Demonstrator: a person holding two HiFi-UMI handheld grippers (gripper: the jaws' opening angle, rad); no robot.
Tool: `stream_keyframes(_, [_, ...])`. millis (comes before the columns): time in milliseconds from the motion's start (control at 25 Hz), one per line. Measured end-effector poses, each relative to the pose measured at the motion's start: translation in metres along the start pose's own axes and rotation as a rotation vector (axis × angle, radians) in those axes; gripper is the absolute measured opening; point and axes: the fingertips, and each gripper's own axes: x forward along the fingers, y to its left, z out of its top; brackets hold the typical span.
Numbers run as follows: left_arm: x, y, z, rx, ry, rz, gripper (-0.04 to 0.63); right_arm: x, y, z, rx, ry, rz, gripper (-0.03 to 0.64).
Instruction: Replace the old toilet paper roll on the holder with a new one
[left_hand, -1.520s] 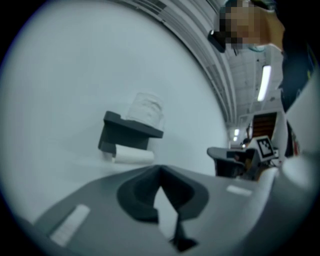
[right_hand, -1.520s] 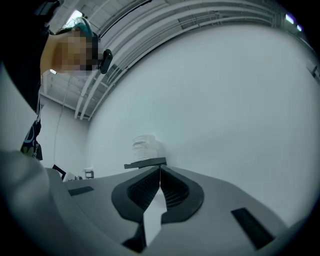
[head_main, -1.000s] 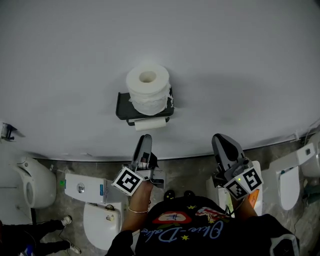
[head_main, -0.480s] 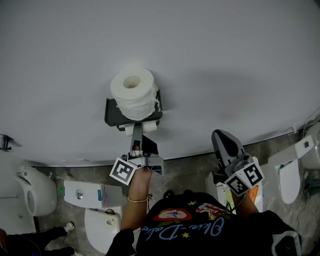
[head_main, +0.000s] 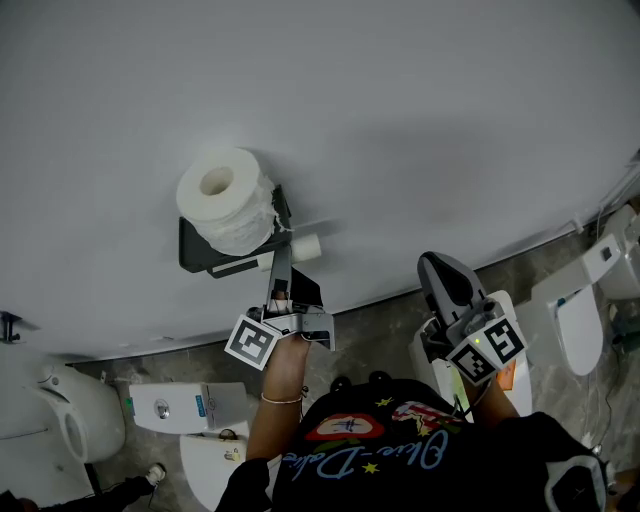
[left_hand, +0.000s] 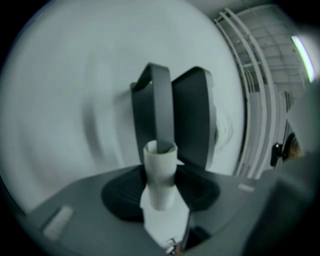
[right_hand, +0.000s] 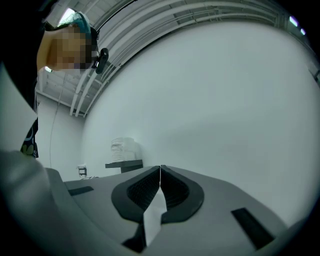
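Core (head_main: 305, 246) of the old roll pokes out right of the wall holder (head_main: 205, 262), seemingly half slid off. Left tongs (head_main: 283, 258) have just been closing and clamp the core. Right tongs (right_hand: 160, 170) together, empty. New roll (head_main: 222, 200) sits on the holder's top. Step: core removal. Next: pull it clear rightward, steady grip.

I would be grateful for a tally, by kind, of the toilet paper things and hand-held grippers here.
Full toilet paper roll: 1
Empty cardboard tube: 1
Wall-mounted holder: 1
Hand-held gripper: 2 (left hand-held gripper, jaws just closed further on the tube; right hand-held gripper, shut)
Total: 5
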Motion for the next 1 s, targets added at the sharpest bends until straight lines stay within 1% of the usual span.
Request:
stream_keyframes(240, [0.025, -0.006, -0.064, -0.035, 0.152, -0.022, 0.170, -0.022, -0.022, 0.006, -0.005, -0.010, -0.073, 0.012])
stream_keyframes(280, [0.027, -0.009, -0.073, -0.023, 0.178, -0.025, 0.170, -0.025, -0.024, 0.007, -0.005, -0.011, -0.082, 0.012])
stream_keyframes(360, [0.029, -0.016, -0.087, 0.042, 0.237, -0.035, 0.170, -0.028, -0.028, 0.007, -0.002, -0.012, -0.090, 0.012])
stream_keyframes(440, [0.025, -0.024, -0.096, 0.144, 0.299, -0.044, 0.170, -0.029, -0.030, 0.007, -0.001, -0.012, -0.088, 0.012])
stream_keyframes(520, [0.016, -0.032, -0.100, 0.292, 0.359, -0.056, 0.170, -0.027, -0.030, 0.007, -0.003, -0.008, -0.079, 0.012])
stream_keyframes(600, [0.001, -0.036, -0.103, 0.501, 0.426, -0.059, 0.170, -0.022, -0.028, 0.004, -0.005, -0.004, -0.064, 0.012])
stream_keyframes(720, [-0.023, -0.037, -0.100, 0.860, 0.507, -0.022, 0.170, -0.012, -0.023, 0.001, 0.010, -0.002, -0.031, 0.012])
stream_keyframes(760, [-0.029, -0.036, -0.097, 0.958, 0.521, -0.005, 0.170, -0.009, -0.021, -0.001, 0.019, 0.000, -0.019, 0.012])
stream_keyframes(800, [-0.035, -0.036, -0.095, 1.036, 0.531, 0.009, 0.170, -0.005, -0.018, -0.003, 0.025, 0.002, -0.006, 0.012])
stream_keyframes(840, [-0.039, -0.037, -0.093, 1.092, 0.535, 0.020, 0.171, -0.002, -0.014, -0.005, 0.027, 0.006, 0.006, 0.012])
stream_keyframes(880, [-0.042, -0.038, -0.091, 1.127, 0.536, 0.027, 0.170, 0.001, -0.011, -0.007, 0.026, 0.010, 0.019, 0.012])
stream_keyframes(920, [-0.045, -0.039, -0.090, 1.142, 0.534, 0.032, 0.170, 0.004, -0.007, -0.009, 0.027, 0.014, 0.031, 0.012])
stream_keyframes(1000, [-0.050, -0.040, -0.088, 1.138, 0.532, 0.040, 0.174, 0.009, 0.000, -0.012, 0.034, 0.022, 0.056, 0.012])
